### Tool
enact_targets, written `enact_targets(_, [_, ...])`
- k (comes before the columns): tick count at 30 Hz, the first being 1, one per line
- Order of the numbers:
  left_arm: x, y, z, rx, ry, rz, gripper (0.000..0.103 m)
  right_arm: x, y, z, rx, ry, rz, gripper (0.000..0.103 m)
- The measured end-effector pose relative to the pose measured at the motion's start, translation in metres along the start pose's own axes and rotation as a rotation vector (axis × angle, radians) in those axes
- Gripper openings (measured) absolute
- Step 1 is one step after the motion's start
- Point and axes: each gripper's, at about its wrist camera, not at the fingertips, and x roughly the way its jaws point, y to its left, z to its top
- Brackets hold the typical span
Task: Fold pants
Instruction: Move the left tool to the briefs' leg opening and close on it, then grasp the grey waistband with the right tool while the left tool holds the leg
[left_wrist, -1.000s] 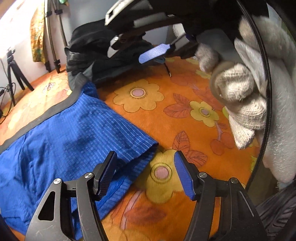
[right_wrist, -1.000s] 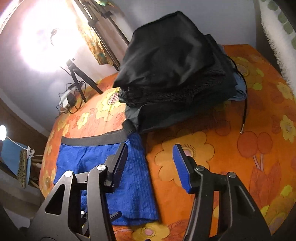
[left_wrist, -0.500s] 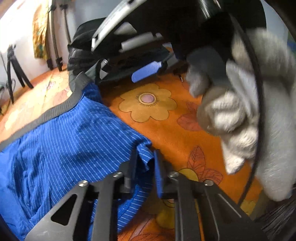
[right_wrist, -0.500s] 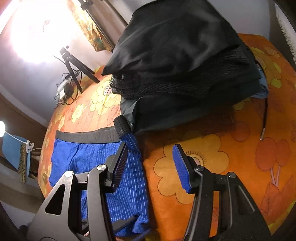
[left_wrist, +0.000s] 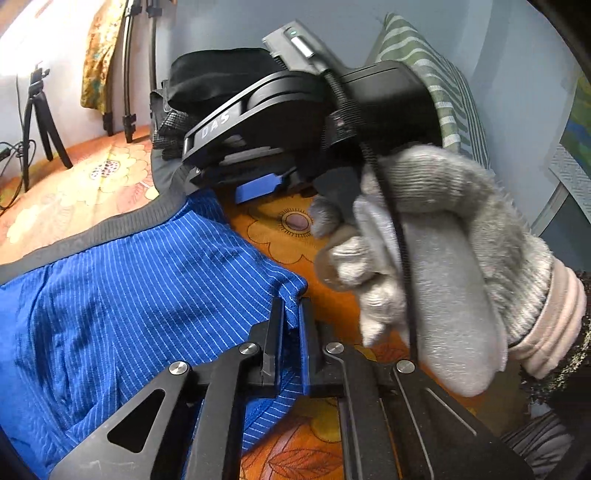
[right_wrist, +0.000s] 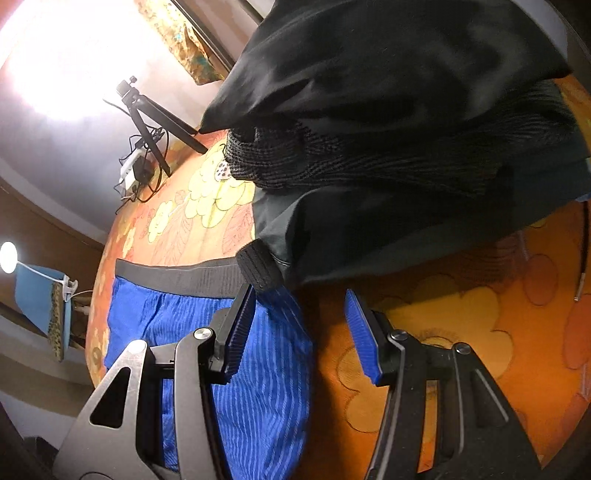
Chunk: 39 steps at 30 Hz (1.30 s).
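Blue pinstriped shorts (left_wrist: 129, 295) with a grey waistband lie flat on an orange flowered cloth. My left gripper (left_wrist: 291, 314) is shut on the hem corner of the shorts' leg. The right gripper (left_wrist: 255, 186), held by a grey-gloved hand (left_wrist: 443, 258), shows open in the left wrist view, just past the waistband end. In the right wrist view the shorts (right_wrist: 266, 387) lie under my open right gripper (right_wrist: 295, 306), whose left finger hovers over the rolled waistband corner (right_wrist: 258, 267); it holds nothing.
A pile of dark folded clothes (right_wrist: 388, 110) sits just behind the waistband corner, also in the left wrist view (left_wrist: 207, 81). A tripod (right_wrist: 147, 110) and cables stand at the far edge. A striped cushion (left_wrist: 443, 96) leans against the wall. A black cord (right_wrist: 581, 266) lies at right.
My left gripper closed on the shorts' hem corner and holds it pinched. My right gripper moved forward and down toward the waistband corner, staying open.
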Motion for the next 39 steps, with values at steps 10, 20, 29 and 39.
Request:
enact_targets(10, [-0.017, 0.016, 0.002, -0.023, -0.034, -0.006, 0.005, 0.013, 0.009, 0.003, 0.034, 0.013, 0.027, 0.016])
enact_targets(20, [-0.042, 0.043, 0.003, -0.069, -0.079, 0.012, 0.004, -0.012, 0.024, 0.007, 0.043, -0.068, 0.034, 0.004])
enact_targets(29, [-0.063, 0.069, -0.009, -0.123, -0.091, 0.044, 0.004, -0.025, 0.047, 0.011, 0.016, -0.104, -0.058, 0.005])
enact_targets(39, [-0.065, 0.076, -0.004, -0.137, -0.109, 0.050, 0.004, -0.006, 0.026, 0.008, 0.101, -0.033, -0.012, 0.043])
